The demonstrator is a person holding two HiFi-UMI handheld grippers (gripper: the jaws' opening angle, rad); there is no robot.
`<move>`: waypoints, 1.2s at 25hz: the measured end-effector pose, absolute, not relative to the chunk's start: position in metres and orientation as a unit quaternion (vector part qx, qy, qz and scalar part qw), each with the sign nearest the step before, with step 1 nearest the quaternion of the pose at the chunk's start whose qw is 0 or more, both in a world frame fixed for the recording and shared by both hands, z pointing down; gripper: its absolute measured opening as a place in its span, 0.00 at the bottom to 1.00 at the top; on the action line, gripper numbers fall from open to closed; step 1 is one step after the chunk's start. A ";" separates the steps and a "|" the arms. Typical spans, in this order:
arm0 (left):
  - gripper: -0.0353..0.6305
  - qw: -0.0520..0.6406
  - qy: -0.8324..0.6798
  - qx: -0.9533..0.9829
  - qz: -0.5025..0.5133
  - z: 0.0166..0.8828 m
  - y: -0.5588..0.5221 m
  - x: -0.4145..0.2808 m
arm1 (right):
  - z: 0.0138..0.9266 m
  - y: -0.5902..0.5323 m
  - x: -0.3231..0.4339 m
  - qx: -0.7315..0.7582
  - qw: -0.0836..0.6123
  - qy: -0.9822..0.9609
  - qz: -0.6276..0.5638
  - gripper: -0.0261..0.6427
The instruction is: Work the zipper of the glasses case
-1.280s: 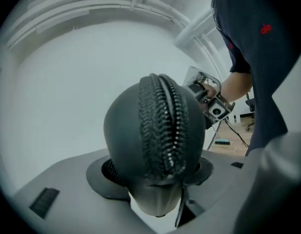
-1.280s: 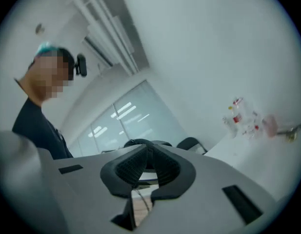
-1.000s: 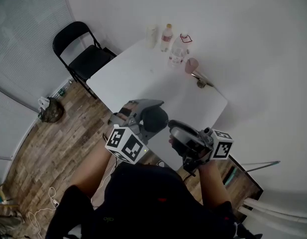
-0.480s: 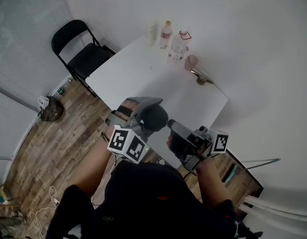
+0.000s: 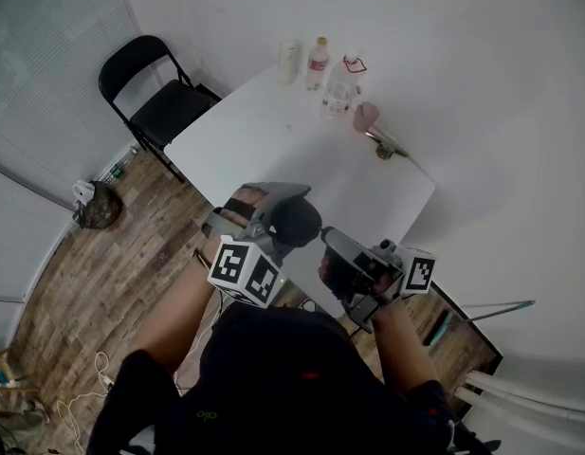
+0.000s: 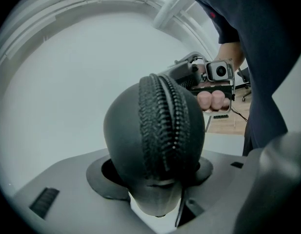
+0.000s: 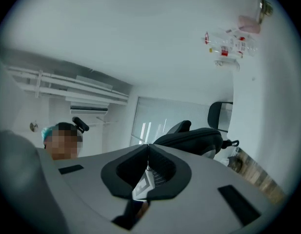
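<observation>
The black glasses case (image 5: 294, 224) is held up in front of the person, clamped across its body by my left gripper (image 5: 288, 214). In the left gripper view the case (image 6: 155, 130) fills the middle and its zipper runs over the top toward the far end. My right gripper (image 5: 323, 238) reaches that far end from the right. Its tips (image 6: 165, 77) meet the top of the case. In the right gripper view the right gripper (image 7: 149, 147) has its jaws closed together against the case's end (image 7: 194, 139), with a thin zipper pull pinched between the pads.
A white table (image 5: 273, 140) stands ahead with a paper cup (image 5: 289, 64), two bottles (image 5: 317, 64) (image 5: 339, 98) and a pink cup (image 5: 365, 121) at its far edge. A black folding chair (image 5: 155, 93) stands left of it, and a bag (image 5: 98, 211) lies on the wooden floor.
The right gripper's jaws have closed and it has edged left against the end of the case. The left gripper keeps its hold with hardly any movement.
</observation>
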State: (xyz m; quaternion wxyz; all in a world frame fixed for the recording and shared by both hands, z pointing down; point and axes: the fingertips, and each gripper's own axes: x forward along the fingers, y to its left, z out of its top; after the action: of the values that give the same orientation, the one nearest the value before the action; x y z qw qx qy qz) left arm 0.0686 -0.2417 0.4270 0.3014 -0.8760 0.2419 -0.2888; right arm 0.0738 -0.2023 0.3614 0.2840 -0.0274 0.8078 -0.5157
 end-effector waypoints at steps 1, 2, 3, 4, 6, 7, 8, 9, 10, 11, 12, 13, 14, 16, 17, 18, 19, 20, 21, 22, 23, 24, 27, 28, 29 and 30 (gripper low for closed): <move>0.46 0.302 0.245 -0.874 -0.292 0.427 -0.244 0.068 | 0.361 -0.203 0.075 -0.045 0.269 0.823 -0.498 0.07; 0.46 0.303 0.249 -0.872 -0.294 0.428 -0.247 0.067 | 0.362 -0.204 0.076 -0.064 0.249 0.840 -0.478 0.07; 0.46 0.303 0.252 -0.870 -0.297 0.429 -0.250 0.066 | 0.362 -0.206 0.076 -0.082 0.227 0.857 -0.455 0.07; 0.46 0.303 0.254 -0.869 -0.299 0.431 -0.252 0.066 | 0.362 -0.207 0.076 -0.099 0.203 0.873 -0.432 0.07; 0.46 0.299 0.256 -0.867 -0.305 0.434 -0.255 0.066 | 0.361 -0.207 0.074 -0.126 0.157 0.902 -0.382 0.07; 0.46 0.298 0.257 -0.866 -0.308 0.436 -0.255 0.065 | 0.360 -0.205 0.072 -0.135 0.135 0.914 -0.359 0.07; 0.46 0.297 0.258 -0.865 -0.311 0.437 -0.255 0.064 | 0.359 -0.202 0.070 -0.141 0.116 0.923 -0.339 0.07; 0.46 0.297 0.259 -0.863 -0.316 0.438 -0.255 0.064 | 0.358 -0.199 0.066 -0.143 0.100 0.931 -0.322 0.07; 0.46 0.297 0.259 -0.862 -0.320 0.439 -0.255 0.063 | 0.358 -0.196 0.062 -0.145 0.086 0.937 -0.307 0.07; 0.46 0.296 0.258 -0.860 -0.325 0.441 -0.255 0.062 | 0.358 -0.193 0.059 -0.148 0.073 0.942 -0.294 0.07; 0.46 0.295 0.258 -0.859 -0.329 0.443 -0.255 0.062 | 0.358 -0.191 0.056 -0.150 0.061 0.946 -0.281 0.07; 0.46 0.294 0.257 -0.858 -0.333 0.444 -0.256 0.062 | 0.359 -0.190 0.053 -0.153 0.049 0.950 -0.270 0.07; 0.46 0.291 0.257 -0.857 -0.337 0.446 -0.256 0.061 | 0.360 -0.188 0.051 -0.156 0.038 0.952 -0.260 0.07; 0.46 0.286 0.258 -0.855 -0.347 0.449 -0.256 0.062 | 0.361 -0.186 0.046 -0.162 0.014 0.957 -0.241 0.07; 0.46 0.283 0.258 -0.854 -0.353 0.450 -0.256 0.062 | 0.363 -0.185 0.043 -0.166 0.002 0.958 -0.232 0.07; 0.46 0.279 0.258 -0.853 -0.358 0.452 -0.256 0.062 | 0.365 -0.184 0.040 -0.169 -0.008 0.960 -0.225 0.07; 0.46 0.275 0.258 -0.852 -0.362 0.454 -0.256 0.061 | 0.367 -0.184 0.037 -0.172 -0.017 0.960 -0.219 0.07; 0.46 0.271 0.258 -0.852 -0.365 0.456 -0.256 0.061 | 0.369 -0.184 0.034 -0.174 -0.025 0.961 -0.214 0.07; 0.46 0.268 0.257 -0.852 -0.368 0.458 -0.256 0.062 | 0.371 -0.184 0.032 -0.176 -0.032 0.961 -0.209 0.07; 0.46 0.265 0.257 -0.852 -0.372 0.461 -0.255 0.062 | 0.374 -0.184 0.031 -0.178 -0.039 0.962 -0.204 0.07; 0.46 0.263 0.256 -0.851 -0.376 0.463 -0.255 0.062 | 0.377 -0.184 0.030 -0.181 -0.046 0.962 -0.199 0.07; 0.46 0.260 0.256 -0.851 -0.378 0.466 -0.255 0.062 | 0.379 -0.185 0.030 -0.184 -0.050 0.962 -0.197 0.07; 0.46 0.237 0.263 -0.858 -0.372 0.469 -0.256 0.061 | 0.381 -0.186 0.029 -0.187 -0.047 0.960 -0.201 0.07; 0.46 0.221 0.268 -0.866 -0.361 0.468 -0.256 0.061 | 0.379 -0.187 0.030 -0.190 -0.044 0.962 -0.194 0.07; 0.46 0.199 0.274 -0.876 -0.343 0.465 -0.257 0.061 | 0.376 -0.189 0.032 -0.196 -0.041 0.963 -0.178 0.07; 0.46 0.175 0.283 -0.886 -0.322 0.461 -0.258 0.059 | 0.372 -0.191 0.035 -0.205 -0.038 0.965 -0.157 0.07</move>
State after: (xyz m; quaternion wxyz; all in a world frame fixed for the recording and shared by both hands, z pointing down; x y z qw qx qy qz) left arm 0.0593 -0.2584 0.4615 0.1750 -0.8864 0.2833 -0.3216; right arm 0.0352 -0.1907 0.3716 -0.0377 -0.2051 0.9653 -0.1570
